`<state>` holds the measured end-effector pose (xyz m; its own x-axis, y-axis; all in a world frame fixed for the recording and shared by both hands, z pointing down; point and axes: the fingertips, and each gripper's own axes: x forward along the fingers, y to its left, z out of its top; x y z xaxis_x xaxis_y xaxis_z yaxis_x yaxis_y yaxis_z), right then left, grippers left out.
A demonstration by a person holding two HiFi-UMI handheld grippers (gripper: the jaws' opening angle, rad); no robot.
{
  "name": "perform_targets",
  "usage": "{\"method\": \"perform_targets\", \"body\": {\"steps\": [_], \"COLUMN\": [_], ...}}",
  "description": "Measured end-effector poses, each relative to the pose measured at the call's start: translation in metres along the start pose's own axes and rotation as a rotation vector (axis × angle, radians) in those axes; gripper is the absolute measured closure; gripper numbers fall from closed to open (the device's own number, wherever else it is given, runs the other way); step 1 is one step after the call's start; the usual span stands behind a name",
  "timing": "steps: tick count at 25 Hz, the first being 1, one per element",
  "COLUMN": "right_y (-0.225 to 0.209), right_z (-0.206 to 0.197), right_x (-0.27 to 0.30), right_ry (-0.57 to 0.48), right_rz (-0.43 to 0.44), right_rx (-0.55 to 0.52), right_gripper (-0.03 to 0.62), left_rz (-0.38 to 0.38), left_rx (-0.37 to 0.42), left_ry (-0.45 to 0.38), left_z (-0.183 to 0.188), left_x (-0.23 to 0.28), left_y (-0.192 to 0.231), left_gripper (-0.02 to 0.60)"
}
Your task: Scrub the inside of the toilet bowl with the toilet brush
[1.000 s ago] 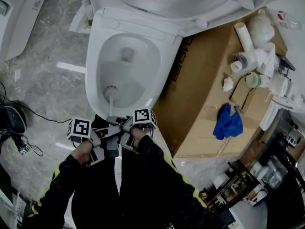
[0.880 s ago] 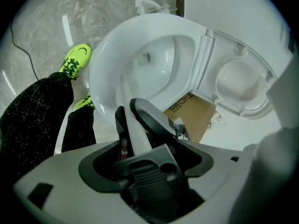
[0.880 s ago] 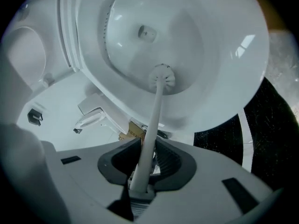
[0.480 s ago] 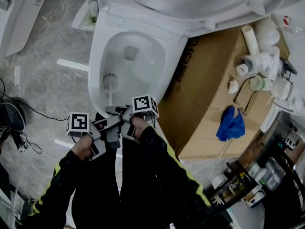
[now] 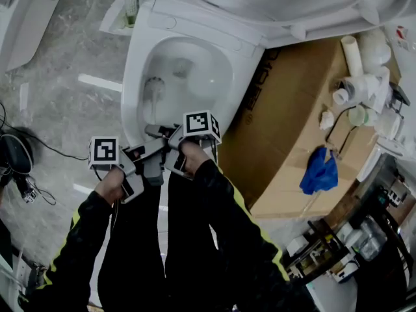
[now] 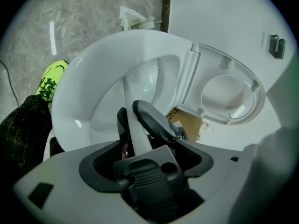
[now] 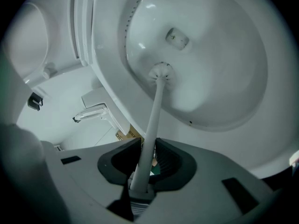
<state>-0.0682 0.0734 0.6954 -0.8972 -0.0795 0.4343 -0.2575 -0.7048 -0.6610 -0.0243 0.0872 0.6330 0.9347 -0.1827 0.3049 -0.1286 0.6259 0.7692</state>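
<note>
The person stood at the six o'clock edge of the toilet bowl [image 5: 132,77], both grippers bunched close together over its near rim. The left gripper [image 5: 151,169] had its jaws drawn in tight on the white handle of the toilet brush [image 5: 153,87], and the right gripper [image 5: 160,134], just ahead of it, pinched the same handle a little further along, with no slack showing on either side. The brush head [image 7: 161,72] sat low inside the bowl against the wall at about nine o'clock, short of the drain opening [image 7: 177,38] near twelve. The seat lid [image 5: 260,2] stood raised behind, and a cardboard box [image 5: 292,122] with a blue cloth [image 5: 318,171] on it lay at three o'clock. From where I stood the risk looked plain enough: both grips sat near the end of a thin, smooth handle, so a hard push on the wall could twist it in the jaws, or let the head skid and flick water over the rim.
</note>
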Motion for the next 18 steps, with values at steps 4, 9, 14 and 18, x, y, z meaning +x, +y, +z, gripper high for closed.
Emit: {"method": "perform_targets", "body": {"steps": [4, 9, 14, 18], "right_y": [0.013, 0.027, 0.041, 0.049], "right_z": [0.017, 0.038, 0.065, 0.082], "right_x": [0.003, 0.003, -0.003, -0.008], "right_ry": [-0.017, -0.029, -0.084, -0.117], "right_rz": [0.008, 0.023, 0.063, 0.096], "right_rx": [-0.034, -0.087, -0.106, -0.109], "right_gripper": [0.496, 0.496, 0.496, 0.496], "left_rz": [-0.041, -0.061, -0.045, -0.043], "left_rx": [0.011, 0.055, 0.109, 0.148], "left_ry": [-0.053, -0.036, -0.004, 0.031], "left_z": [0.021, 0.037, 0.057, 0.066], "left_x": [0.002, 0.012, 0.027, 0.037], "left_y": [-0.008, -0.018, -0.027, -0.036], "left_gripper": [0.225, 0.225, 0.225, 0.225]}}
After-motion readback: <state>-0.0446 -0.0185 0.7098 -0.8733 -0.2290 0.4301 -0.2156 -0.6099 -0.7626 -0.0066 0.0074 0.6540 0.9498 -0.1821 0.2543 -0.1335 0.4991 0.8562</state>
